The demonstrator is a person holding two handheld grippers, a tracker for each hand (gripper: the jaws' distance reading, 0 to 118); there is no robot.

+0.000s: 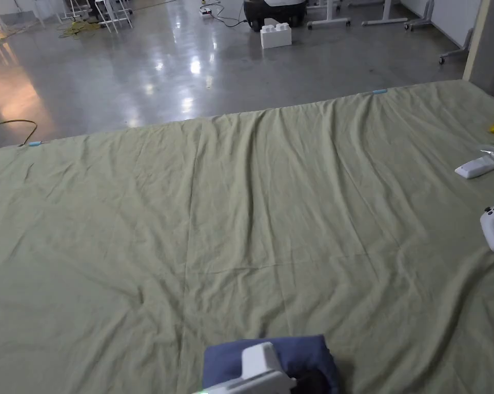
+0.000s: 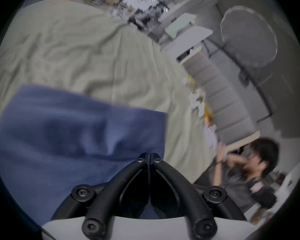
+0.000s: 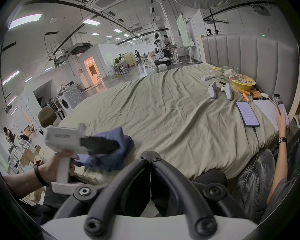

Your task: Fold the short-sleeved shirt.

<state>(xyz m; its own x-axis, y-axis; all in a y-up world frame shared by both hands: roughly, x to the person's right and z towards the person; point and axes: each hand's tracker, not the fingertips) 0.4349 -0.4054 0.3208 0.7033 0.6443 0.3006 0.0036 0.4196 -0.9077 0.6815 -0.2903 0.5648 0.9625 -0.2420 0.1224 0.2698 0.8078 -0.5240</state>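
Head view shows a wide bed (image 1: 251,205) covered with a wrinkled pale green sheet (image 1: 138,231). The blue short-sleeved shirt (image 1: 302,354) lies bunched up at the near edge of the bed, in front of the person. The left gripper (image 2: 149,155) has its jaws pressed together at the edge of the shirt; I cannot tell if cloth is between them. In the right gripper view a hand (image 3: 52,165) holds this gripper against the shirt. The right gripper (image 3: 150,154) is clenched on nothing, just beside the shirt. Two white controllers (image 3: 220,91) and a phone (image 3: 248,113) lie well apart, near the grey headboard (image 3: 249,56).
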